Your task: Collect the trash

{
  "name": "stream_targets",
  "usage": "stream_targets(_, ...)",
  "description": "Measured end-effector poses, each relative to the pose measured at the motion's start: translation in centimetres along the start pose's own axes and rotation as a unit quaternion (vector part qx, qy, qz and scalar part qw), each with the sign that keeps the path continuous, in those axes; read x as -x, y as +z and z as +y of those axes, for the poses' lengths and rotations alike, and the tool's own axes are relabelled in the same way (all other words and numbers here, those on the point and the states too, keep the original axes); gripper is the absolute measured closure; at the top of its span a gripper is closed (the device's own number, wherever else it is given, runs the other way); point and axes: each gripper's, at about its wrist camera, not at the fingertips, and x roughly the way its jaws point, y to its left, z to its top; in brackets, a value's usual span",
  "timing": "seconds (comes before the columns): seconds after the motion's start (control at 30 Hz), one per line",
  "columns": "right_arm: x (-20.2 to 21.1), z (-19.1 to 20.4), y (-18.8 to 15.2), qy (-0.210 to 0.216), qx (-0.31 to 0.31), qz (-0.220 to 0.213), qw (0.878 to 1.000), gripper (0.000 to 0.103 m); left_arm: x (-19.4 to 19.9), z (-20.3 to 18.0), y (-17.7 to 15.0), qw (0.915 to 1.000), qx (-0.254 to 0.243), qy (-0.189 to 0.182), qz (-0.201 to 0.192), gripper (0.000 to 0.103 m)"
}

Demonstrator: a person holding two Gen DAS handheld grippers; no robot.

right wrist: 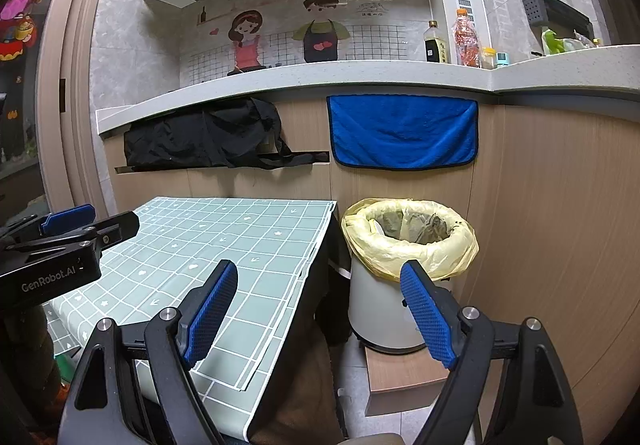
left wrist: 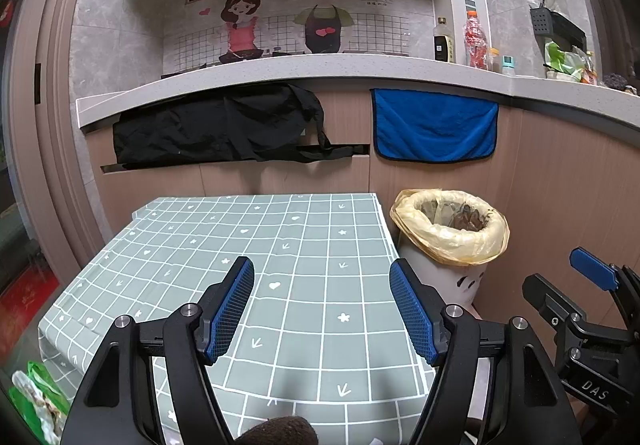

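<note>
A white trash bin (right wrist: 384, 309) with a yellow liner (right wrist: 408, 241) stands on the floor to the right of the table; it also shows in the left wrist view (left wrist: 452, 277). Crumpled trash lies inside it. My left gripper (left wrist: 322, 293) is open and empty above the green checked tablecloth (left wrist: 280, 245). My right gripper (right wrist: 320, 297) is open and empty, over the table's right edge, with its right finger in front of the bin. No loose trash shows on the table. The right gripper also shows in the left wrist view (left wrist: 592, 273), and the left gripper in the right wrist view (right wrist: 68, 221).
A kitchen counter (left wrist: 320, 73) runs behind the table, with bottles (left wrist: 476, 41) on it. A black cloth (left wrist: 216, 129) and a blue towel (left wrist: 436, 125) hang from its front. A green bag (left wrist: 36, 401) lies at the lower left. A wooden block (right wrist: 404, 377) sits under the bin.
</note>
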Motion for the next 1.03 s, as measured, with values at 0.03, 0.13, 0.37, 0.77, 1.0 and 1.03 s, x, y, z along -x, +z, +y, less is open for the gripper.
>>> stream_targets(0.03, -0.1, 0.1, 0.0, 0.000, 0.000, 0.000, 1.000, 0.022, 0.0, 0.0, 0.0, 1.0000, 0.000, 0.000, 0.000, 0.032)
stream_targets(0.13, 0.0, -0.1, 0.0, -0.001, -0.001, -0.001, 1.000, 0.022, -0.1, -0.1, 0.0, 1.0000, -0.002, -0.002, 0.000, 0.032)
stream_targets(0.37, 0.2, 0.0, 0.1, -0.005, -0.005, -0.004, 1.000, 0.022, -0.2, -0.1, -0.1, 0.9999, -0.007, -0.009, 0.002, 0.032)
stream_targets(0.77, 0.6, 0.2, 0.2, -0.016, -0.015, -0.010, 1.000, 0.022, -0.5, 0.7, -0.2, 0.9998, -0.010, -0.018, 0.006, 0.032)
stream_targets(1.0, 0.6, 0.3, 0.1, -0.015, -0.016, -0.006, 1.000, 0.022, -1.7, 1.7, 0.0, 0.9995, -0.007, -0.022, 0.021, 0.032)
stream_targets(1.03, 0.5, 0.4, 0.1, -0.016, -0.016, -0.004, 1.000, 0.022, -2.0, 2.1, 0.1, 0.9995, -0.001, -0.020, 0.025, 0.032)
